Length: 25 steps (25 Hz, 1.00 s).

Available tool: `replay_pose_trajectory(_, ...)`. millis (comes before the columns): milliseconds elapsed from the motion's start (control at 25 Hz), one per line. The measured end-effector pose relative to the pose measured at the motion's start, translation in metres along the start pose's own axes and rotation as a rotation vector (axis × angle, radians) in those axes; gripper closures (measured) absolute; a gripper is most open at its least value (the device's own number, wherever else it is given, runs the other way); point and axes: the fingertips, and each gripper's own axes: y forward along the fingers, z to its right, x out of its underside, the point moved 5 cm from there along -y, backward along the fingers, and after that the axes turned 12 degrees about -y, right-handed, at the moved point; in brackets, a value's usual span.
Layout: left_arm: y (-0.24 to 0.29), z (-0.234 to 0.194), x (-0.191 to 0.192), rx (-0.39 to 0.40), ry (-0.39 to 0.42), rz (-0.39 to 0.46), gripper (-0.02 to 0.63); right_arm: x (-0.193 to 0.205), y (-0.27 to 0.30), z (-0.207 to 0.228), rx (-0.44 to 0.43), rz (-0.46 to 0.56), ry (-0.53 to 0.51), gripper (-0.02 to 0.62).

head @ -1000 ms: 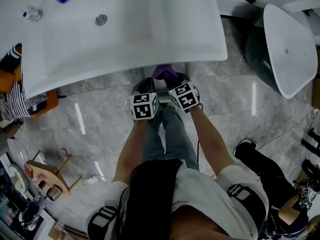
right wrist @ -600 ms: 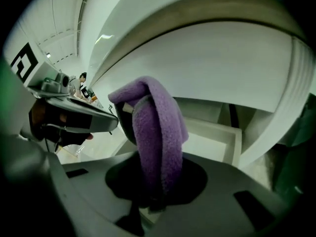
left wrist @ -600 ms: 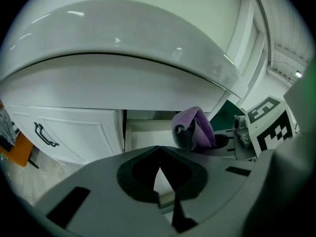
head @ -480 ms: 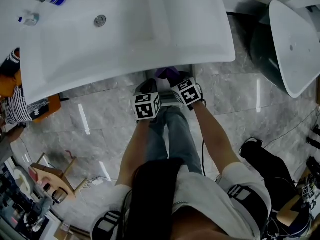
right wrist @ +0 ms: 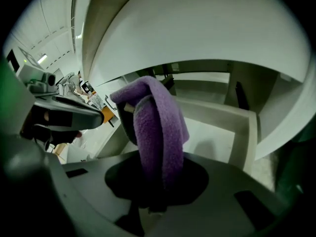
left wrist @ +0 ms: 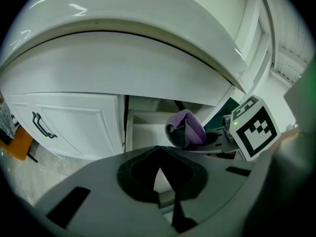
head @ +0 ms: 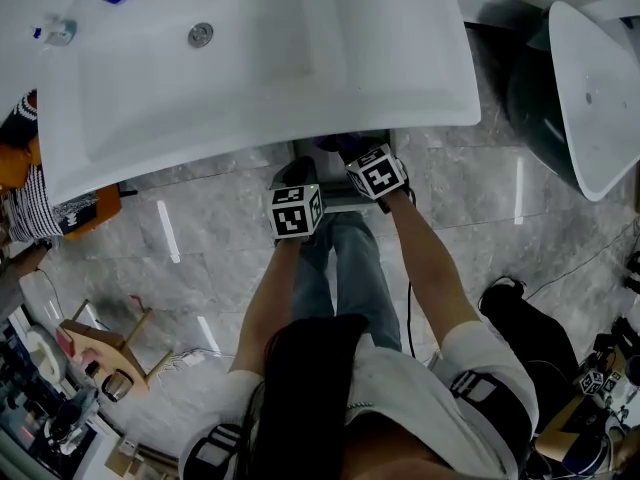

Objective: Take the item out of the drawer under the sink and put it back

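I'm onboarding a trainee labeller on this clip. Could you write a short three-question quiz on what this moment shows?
1. Multiple choice: what does the right gripper hold? A a bottle; B a purple cloth; C nothing.
2. True or false: the drawer under the sink is shut.
3. Fill in: in the left gripper view, the cabinet door beside the drawer carries a dark ____.

Key: 1 B; its jaws have just opened a little, with the cloth pinched between them. 2 False; it stands open. 3 handle.
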Motion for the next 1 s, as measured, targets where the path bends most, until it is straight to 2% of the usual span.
replay_pose_trajectory(440, 0.006, 0.001, -0.003, 0.000, -0.011, 0.002, 0.601, 0.004, 0.008, -0.001, -0.047, -0.026, -0.006, 0.471)
replay_pose_trajectory(720, 0.007, 0.002, -0.006, 0.001, -0.022, 0.001, 0.601, -0.001, 0.001, -0.006, -0.096, 0.003, 0.018, 0.353)
replay_pose_trajectory(1000, 0.005, 0.002, -0.010, 0.009, -0.024, -0.003, 0.601, -0.015, -0.008, -0.012, -0.103, 0.069, 0.025, 0.319)
